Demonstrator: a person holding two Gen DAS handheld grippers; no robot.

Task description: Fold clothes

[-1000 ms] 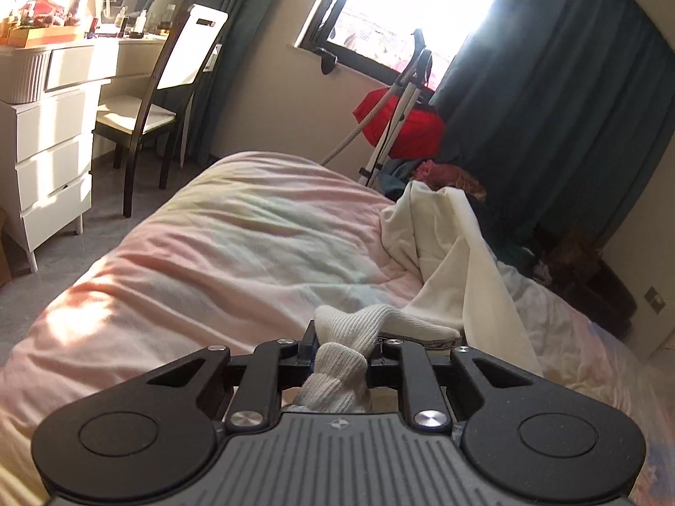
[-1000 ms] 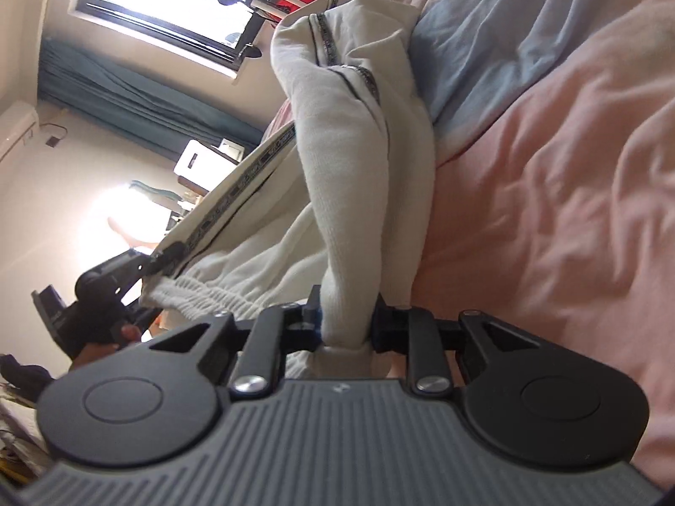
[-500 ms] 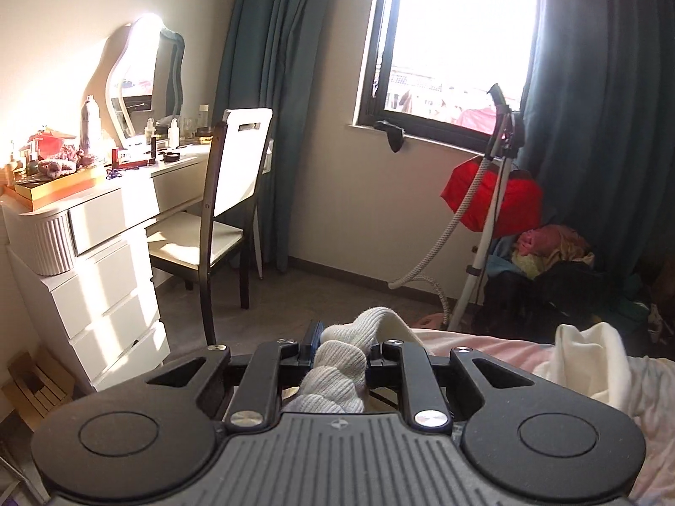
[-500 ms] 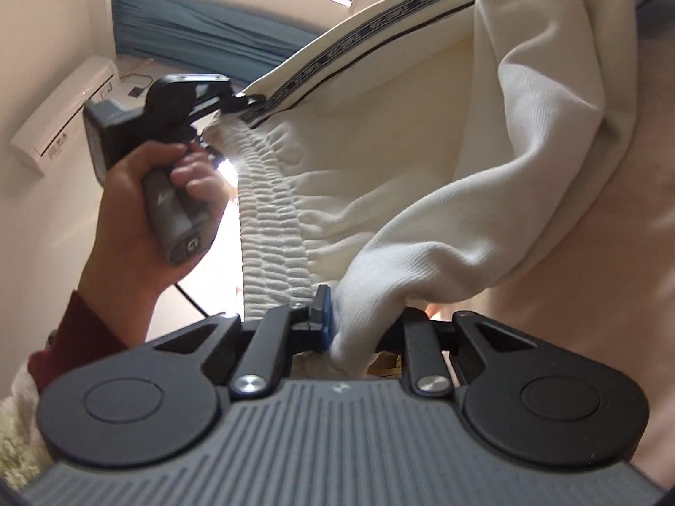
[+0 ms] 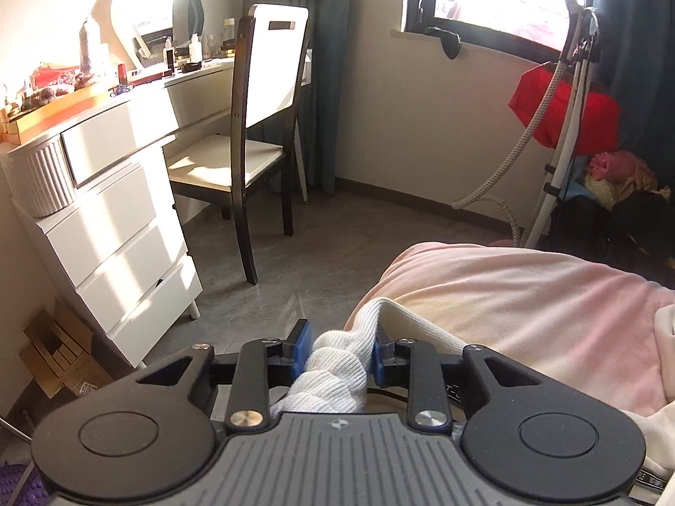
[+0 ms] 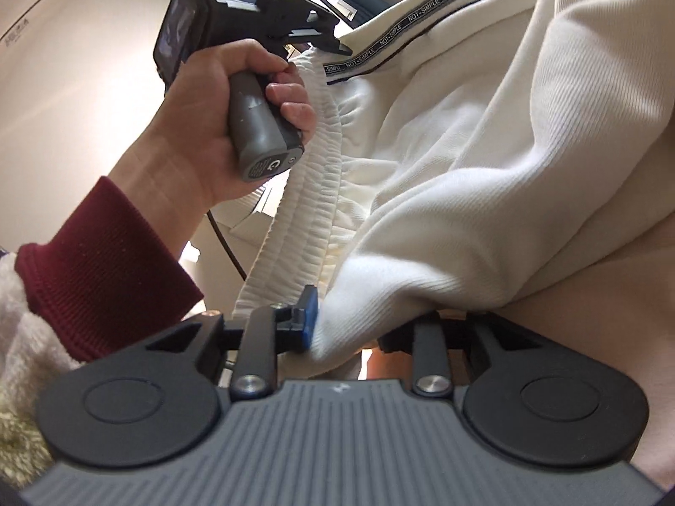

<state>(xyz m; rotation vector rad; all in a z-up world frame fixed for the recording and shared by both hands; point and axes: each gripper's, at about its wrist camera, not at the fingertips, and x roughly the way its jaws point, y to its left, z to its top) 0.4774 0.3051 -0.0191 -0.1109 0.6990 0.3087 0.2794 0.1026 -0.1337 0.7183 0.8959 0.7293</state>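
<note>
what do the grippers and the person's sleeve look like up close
Both grippers are alike: the left gripper and the right gripper have black linkage arms with silver screws, round black discs on a ribbed grey body, and blue pads. The left one has a grey handle trailing a black cable. The person wears a dark red ribbed sleeve.

Open floor between bed, chair, dresser.

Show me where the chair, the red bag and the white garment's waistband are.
chair (image 5: 270,55), left wrist view, on its white backrest.
red bag (image 5: 590,122), left wrist view, on its front.
waistband (image 6: 312,194), right wrist view, on the gathered elastic.
</note>
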